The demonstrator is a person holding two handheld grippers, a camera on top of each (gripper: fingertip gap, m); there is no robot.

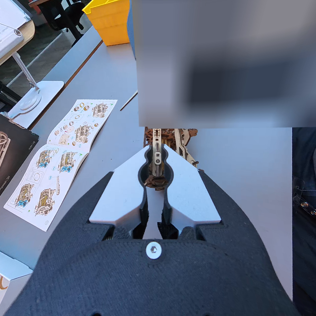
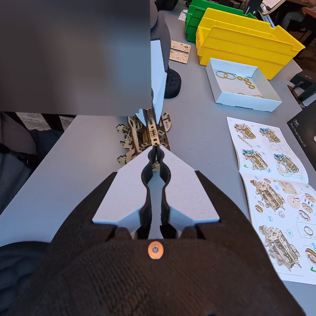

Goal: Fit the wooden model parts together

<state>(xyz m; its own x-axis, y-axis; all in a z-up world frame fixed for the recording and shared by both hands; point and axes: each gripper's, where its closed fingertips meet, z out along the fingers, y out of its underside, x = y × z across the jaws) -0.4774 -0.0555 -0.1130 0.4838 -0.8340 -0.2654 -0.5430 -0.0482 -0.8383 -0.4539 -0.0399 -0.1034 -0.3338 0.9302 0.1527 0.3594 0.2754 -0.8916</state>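
A brown and pale wooden model [image 1: 181, 142] stands on the grey table, straight ahead of both grippers. A pale wooden strip [image 1: 157, 154] with holes runs along its top. My left gripper [image 1: 157, 146] is shut on this strip, one white finger at each edge. In the right wrist view the model [image 2: 135, 142] lies just past my right gripper [image 2: 156, 146], which is shut on the near end of the strip [image 2: 153, 135]. The left gripper's white fingers [image 2: 158, 82] come down onto the strip's far part from the opposite side. A blurred patch hides the rest.
An open instruction booklet [image 1: 65, 153] [image 2: 273, 188] lies beside the model. Yellow bins [image 2: 248, 46] [image 1: 111, 22], green bins [image 2: 196, 20], a white tray [image 2: 239, 98] of yellow rings, wooden part sheets [image 2: 179, 53], a black box [image 1: 10, 153] and a stand base [image 1: 34, 95] ring the workspace. A person's legs [image 1: 304, 188] are at the table edge. The left gripper's tips are roughly 4 cm from the right gripper's.
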